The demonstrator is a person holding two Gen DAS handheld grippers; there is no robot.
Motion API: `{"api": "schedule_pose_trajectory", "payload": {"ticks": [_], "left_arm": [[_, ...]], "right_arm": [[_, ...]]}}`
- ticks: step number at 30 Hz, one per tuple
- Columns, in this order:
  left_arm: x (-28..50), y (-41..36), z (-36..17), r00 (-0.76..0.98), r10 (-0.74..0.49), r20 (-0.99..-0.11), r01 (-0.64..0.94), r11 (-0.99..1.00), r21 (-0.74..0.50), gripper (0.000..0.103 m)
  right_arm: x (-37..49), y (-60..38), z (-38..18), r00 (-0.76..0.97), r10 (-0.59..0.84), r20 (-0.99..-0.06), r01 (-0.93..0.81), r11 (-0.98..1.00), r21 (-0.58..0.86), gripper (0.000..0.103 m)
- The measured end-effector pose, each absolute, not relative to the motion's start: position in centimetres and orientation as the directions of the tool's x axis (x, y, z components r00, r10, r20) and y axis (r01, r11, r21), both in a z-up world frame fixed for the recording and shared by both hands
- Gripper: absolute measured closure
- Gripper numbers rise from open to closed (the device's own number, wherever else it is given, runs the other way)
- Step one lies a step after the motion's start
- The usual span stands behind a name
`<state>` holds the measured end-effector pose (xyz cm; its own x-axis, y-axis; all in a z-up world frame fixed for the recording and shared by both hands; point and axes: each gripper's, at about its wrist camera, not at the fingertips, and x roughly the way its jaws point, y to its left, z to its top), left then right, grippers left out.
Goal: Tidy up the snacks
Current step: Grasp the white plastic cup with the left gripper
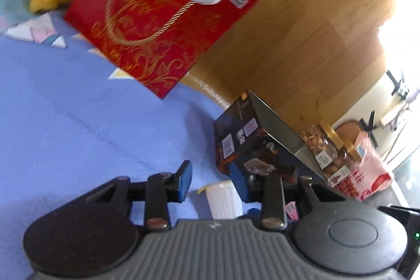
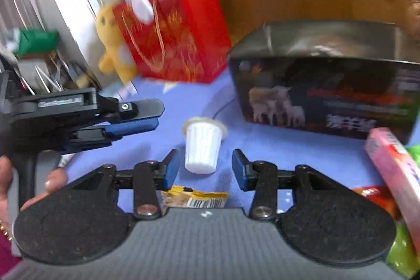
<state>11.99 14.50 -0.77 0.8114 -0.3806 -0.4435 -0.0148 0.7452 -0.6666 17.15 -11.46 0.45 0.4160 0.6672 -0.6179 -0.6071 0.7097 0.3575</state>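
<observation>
Currently the right gripper [image 2: 206, 167] stands released, the white ridged cup [image 2: 201, 148] lying on the blue bedspread [image 2: 262, 146] between its pads untouched. Beyond, the left gripper [image 2: 147, 120] stands released beside the cup.

A: Your right gripper [image 2: 206, 167] stands parted, nothing pinched; the white ribbed cup [image 2: 202, 146] lies upside down just ahead between the pads.

B: The left gripper [image 2: 131, 120] reaches in from your left, over the blue cloth [image 2: 275, 148].
</observation>
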Motion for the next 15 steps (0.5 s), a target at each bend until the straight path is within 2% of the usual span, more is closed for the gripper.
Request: {"api": "schedule_pose_trajectory", "payload": {"ticks": [7, 8, 9, 15], "left_arm": [[12.5, 15.2, -2.2, 0.8, -0.43, -0.418, 0.008, 0.705, -0.71, 0.07], [12.4, 15.1, -2.1, 0.8, -0.433, -0.414, 0.012, 0.703, -0.711, 0.07], [12.4, 15.0, -2.0, 0.801, -0.436, -0.41, 0.017, 0.702, -0.712, 0.07], [11.9, 15.4, -1.8, 0.806, -0.45, -0.385, 0.031, 0.681, -0.731, 0.07]], "right_arm": [[19.1, -7.8, -0.2, 0.43, 0.608, -0.667, -0.604, 0.743, 0.287, 0.056], [19.2, -7.3, -0.2, 0.434, 0.608, -0.665, -0.611, 0.741, 0.279, 0.064], [19.2, -7.0, -0.3, 0.436, 0.605, -0.666, -0.612, 0.742, 0.273, 0.064], [15.0, -10.4, 1.8, 0.496, 0.64, -0.587, -0.628, 0.731, 0.267, 0.065]]}}
